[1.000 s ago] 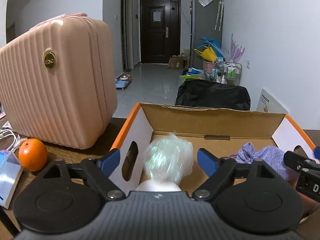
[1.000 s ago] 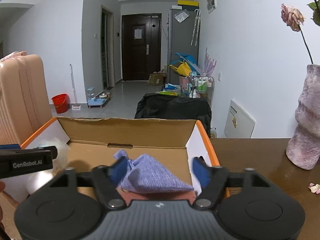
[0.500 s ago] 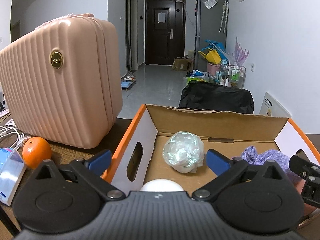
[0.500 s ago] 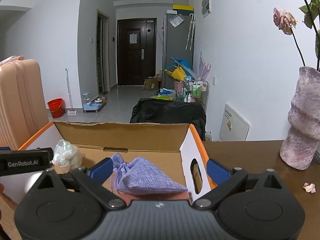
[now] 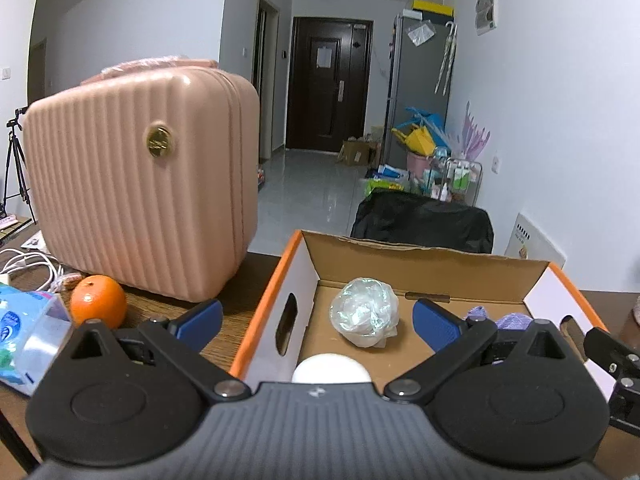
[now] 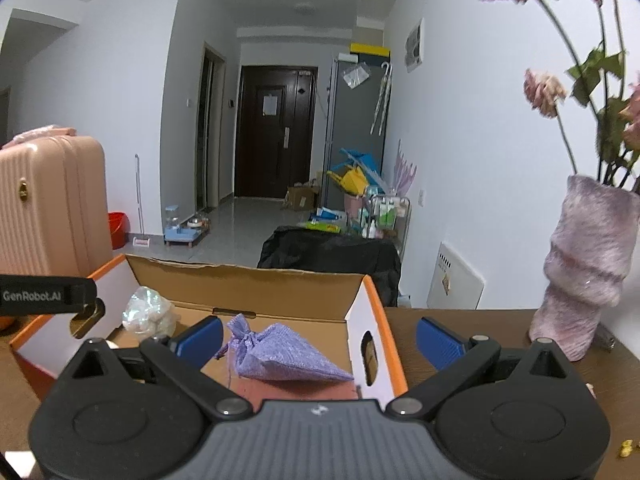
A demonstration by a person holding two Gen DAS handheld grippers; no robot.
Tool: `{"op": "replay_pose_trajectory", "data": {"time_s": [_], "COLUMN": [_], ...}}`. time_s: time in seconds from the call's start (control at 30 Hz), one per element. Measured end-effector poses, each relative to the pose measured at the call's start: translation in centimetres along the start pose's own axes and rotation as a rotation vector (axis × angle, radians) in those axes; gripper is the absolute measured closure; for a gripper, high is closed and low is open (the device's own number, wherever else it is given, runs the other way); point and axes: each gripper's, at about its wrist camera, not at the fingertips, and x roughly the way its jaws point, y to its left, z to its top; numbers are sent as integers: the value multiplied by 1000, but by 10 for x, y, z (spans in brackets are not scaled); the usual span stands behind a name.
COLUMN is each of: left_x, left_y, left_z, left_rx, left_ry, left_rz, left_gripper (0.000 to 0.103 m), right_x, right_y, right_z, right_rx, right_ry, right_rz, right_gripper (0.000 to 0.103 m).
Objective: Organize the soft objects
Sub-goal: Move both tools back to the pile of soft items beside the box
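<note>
Both sets of jaws stand wide apart, holding nothing. The left gripper (image 5: 316,324) straddles the box's left wall; the plastic wad (image 5: 364,312) lies just ahead between its fingers, inside the box (image 5: 420,256), with a white ball (image 5: 332,368) nearer. The right gripper (image 6: 320,338) straddles the right wall; the pouch (image 6: 280,354) lies ahead-left, long axis crosswise, tied neck left. The orange (image 5: 98,300) sits outside, nearest the left gripper, probably next.

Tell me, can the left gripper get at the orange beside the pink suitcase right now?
Probably yes. The left gripper is open and holds nothing, and the orange sits exposed on the table, with nothing over it. The suitcase stands close behind it, so approach from the front.
</note>
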Motion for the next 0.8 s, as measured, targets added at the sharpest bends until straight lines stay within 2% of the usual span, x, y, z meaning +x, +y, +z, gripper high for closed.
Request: {"op": "replay_pose_trajectory", "data": {"time_s": [0.43,0.8], "left_x": [-64,-122], "left_y": [24,43], "left_z": [-30,-65], "left_rx": [19,43], "left_ry": [-42,-35], "left_rz": [-16,-35], "left_gripper": [0,0], "right_x": [-72,-127], "right_y": [-14,-27], "right_z": [-18,-50], "right_rx": [-5,55], "right_ry": [-80,-71], "right_rz": [0,-10], "right_gripper": [0,0]}}
